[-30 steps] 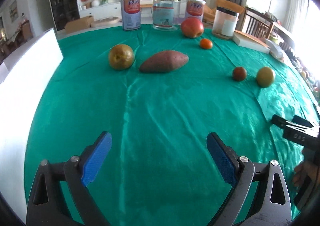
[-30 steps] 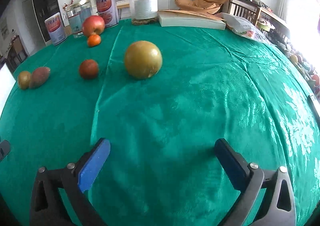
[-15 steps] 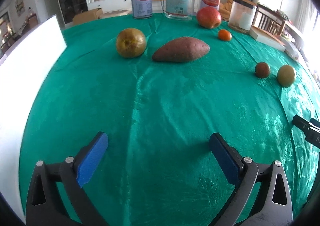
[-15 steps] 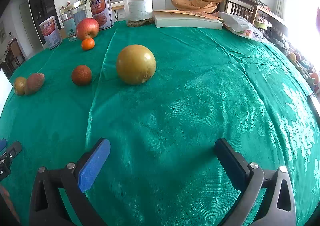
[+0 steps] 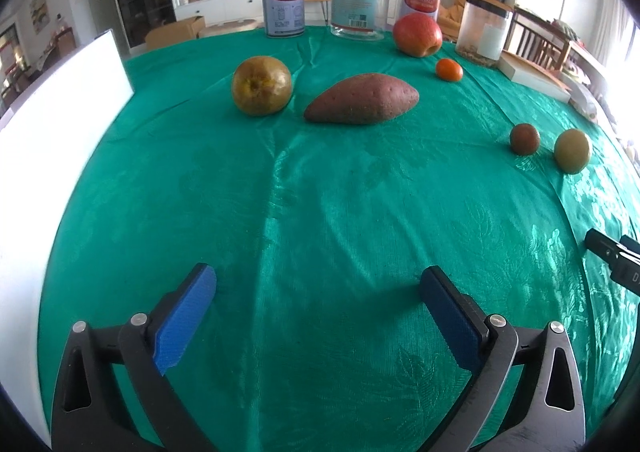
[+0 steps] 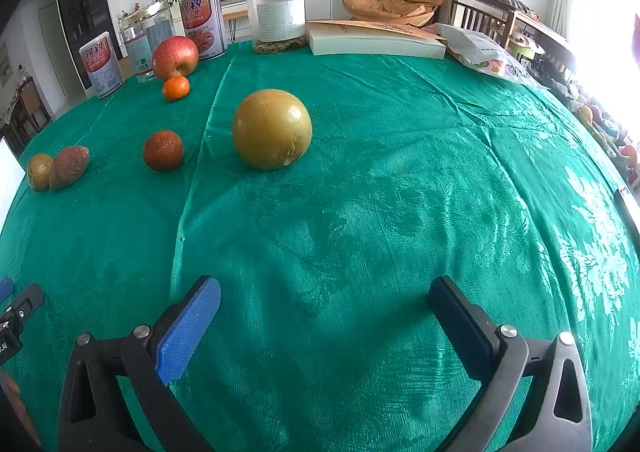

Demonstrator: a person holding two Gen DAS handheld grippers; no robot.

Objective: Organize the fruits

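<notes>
Right wrist view: right hand-held gripper (image 6: 324, 316) stood wide apart, holding nothing, above the worktop (image 6: 400, 212).
Round yellow fruit (image 6: 272, 128): sat straight ahead of that gripper, slightly left of its centre line; no long axis to align with.
Rough red fruit (image 6: 163, 150): lay just left of the yellow fruit.
Left hand-held gripper (image 5: 318, 304): also apart and empty; sweet potato (image 5: 362, 98) lay ahead, long axis crosswise.
Nearer arm: probably the right.

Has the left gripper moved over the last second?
Yes. The left gripper has advanced toward the sweet potato, which now looks larger and lower in its view; jaws remain open.
</notes>
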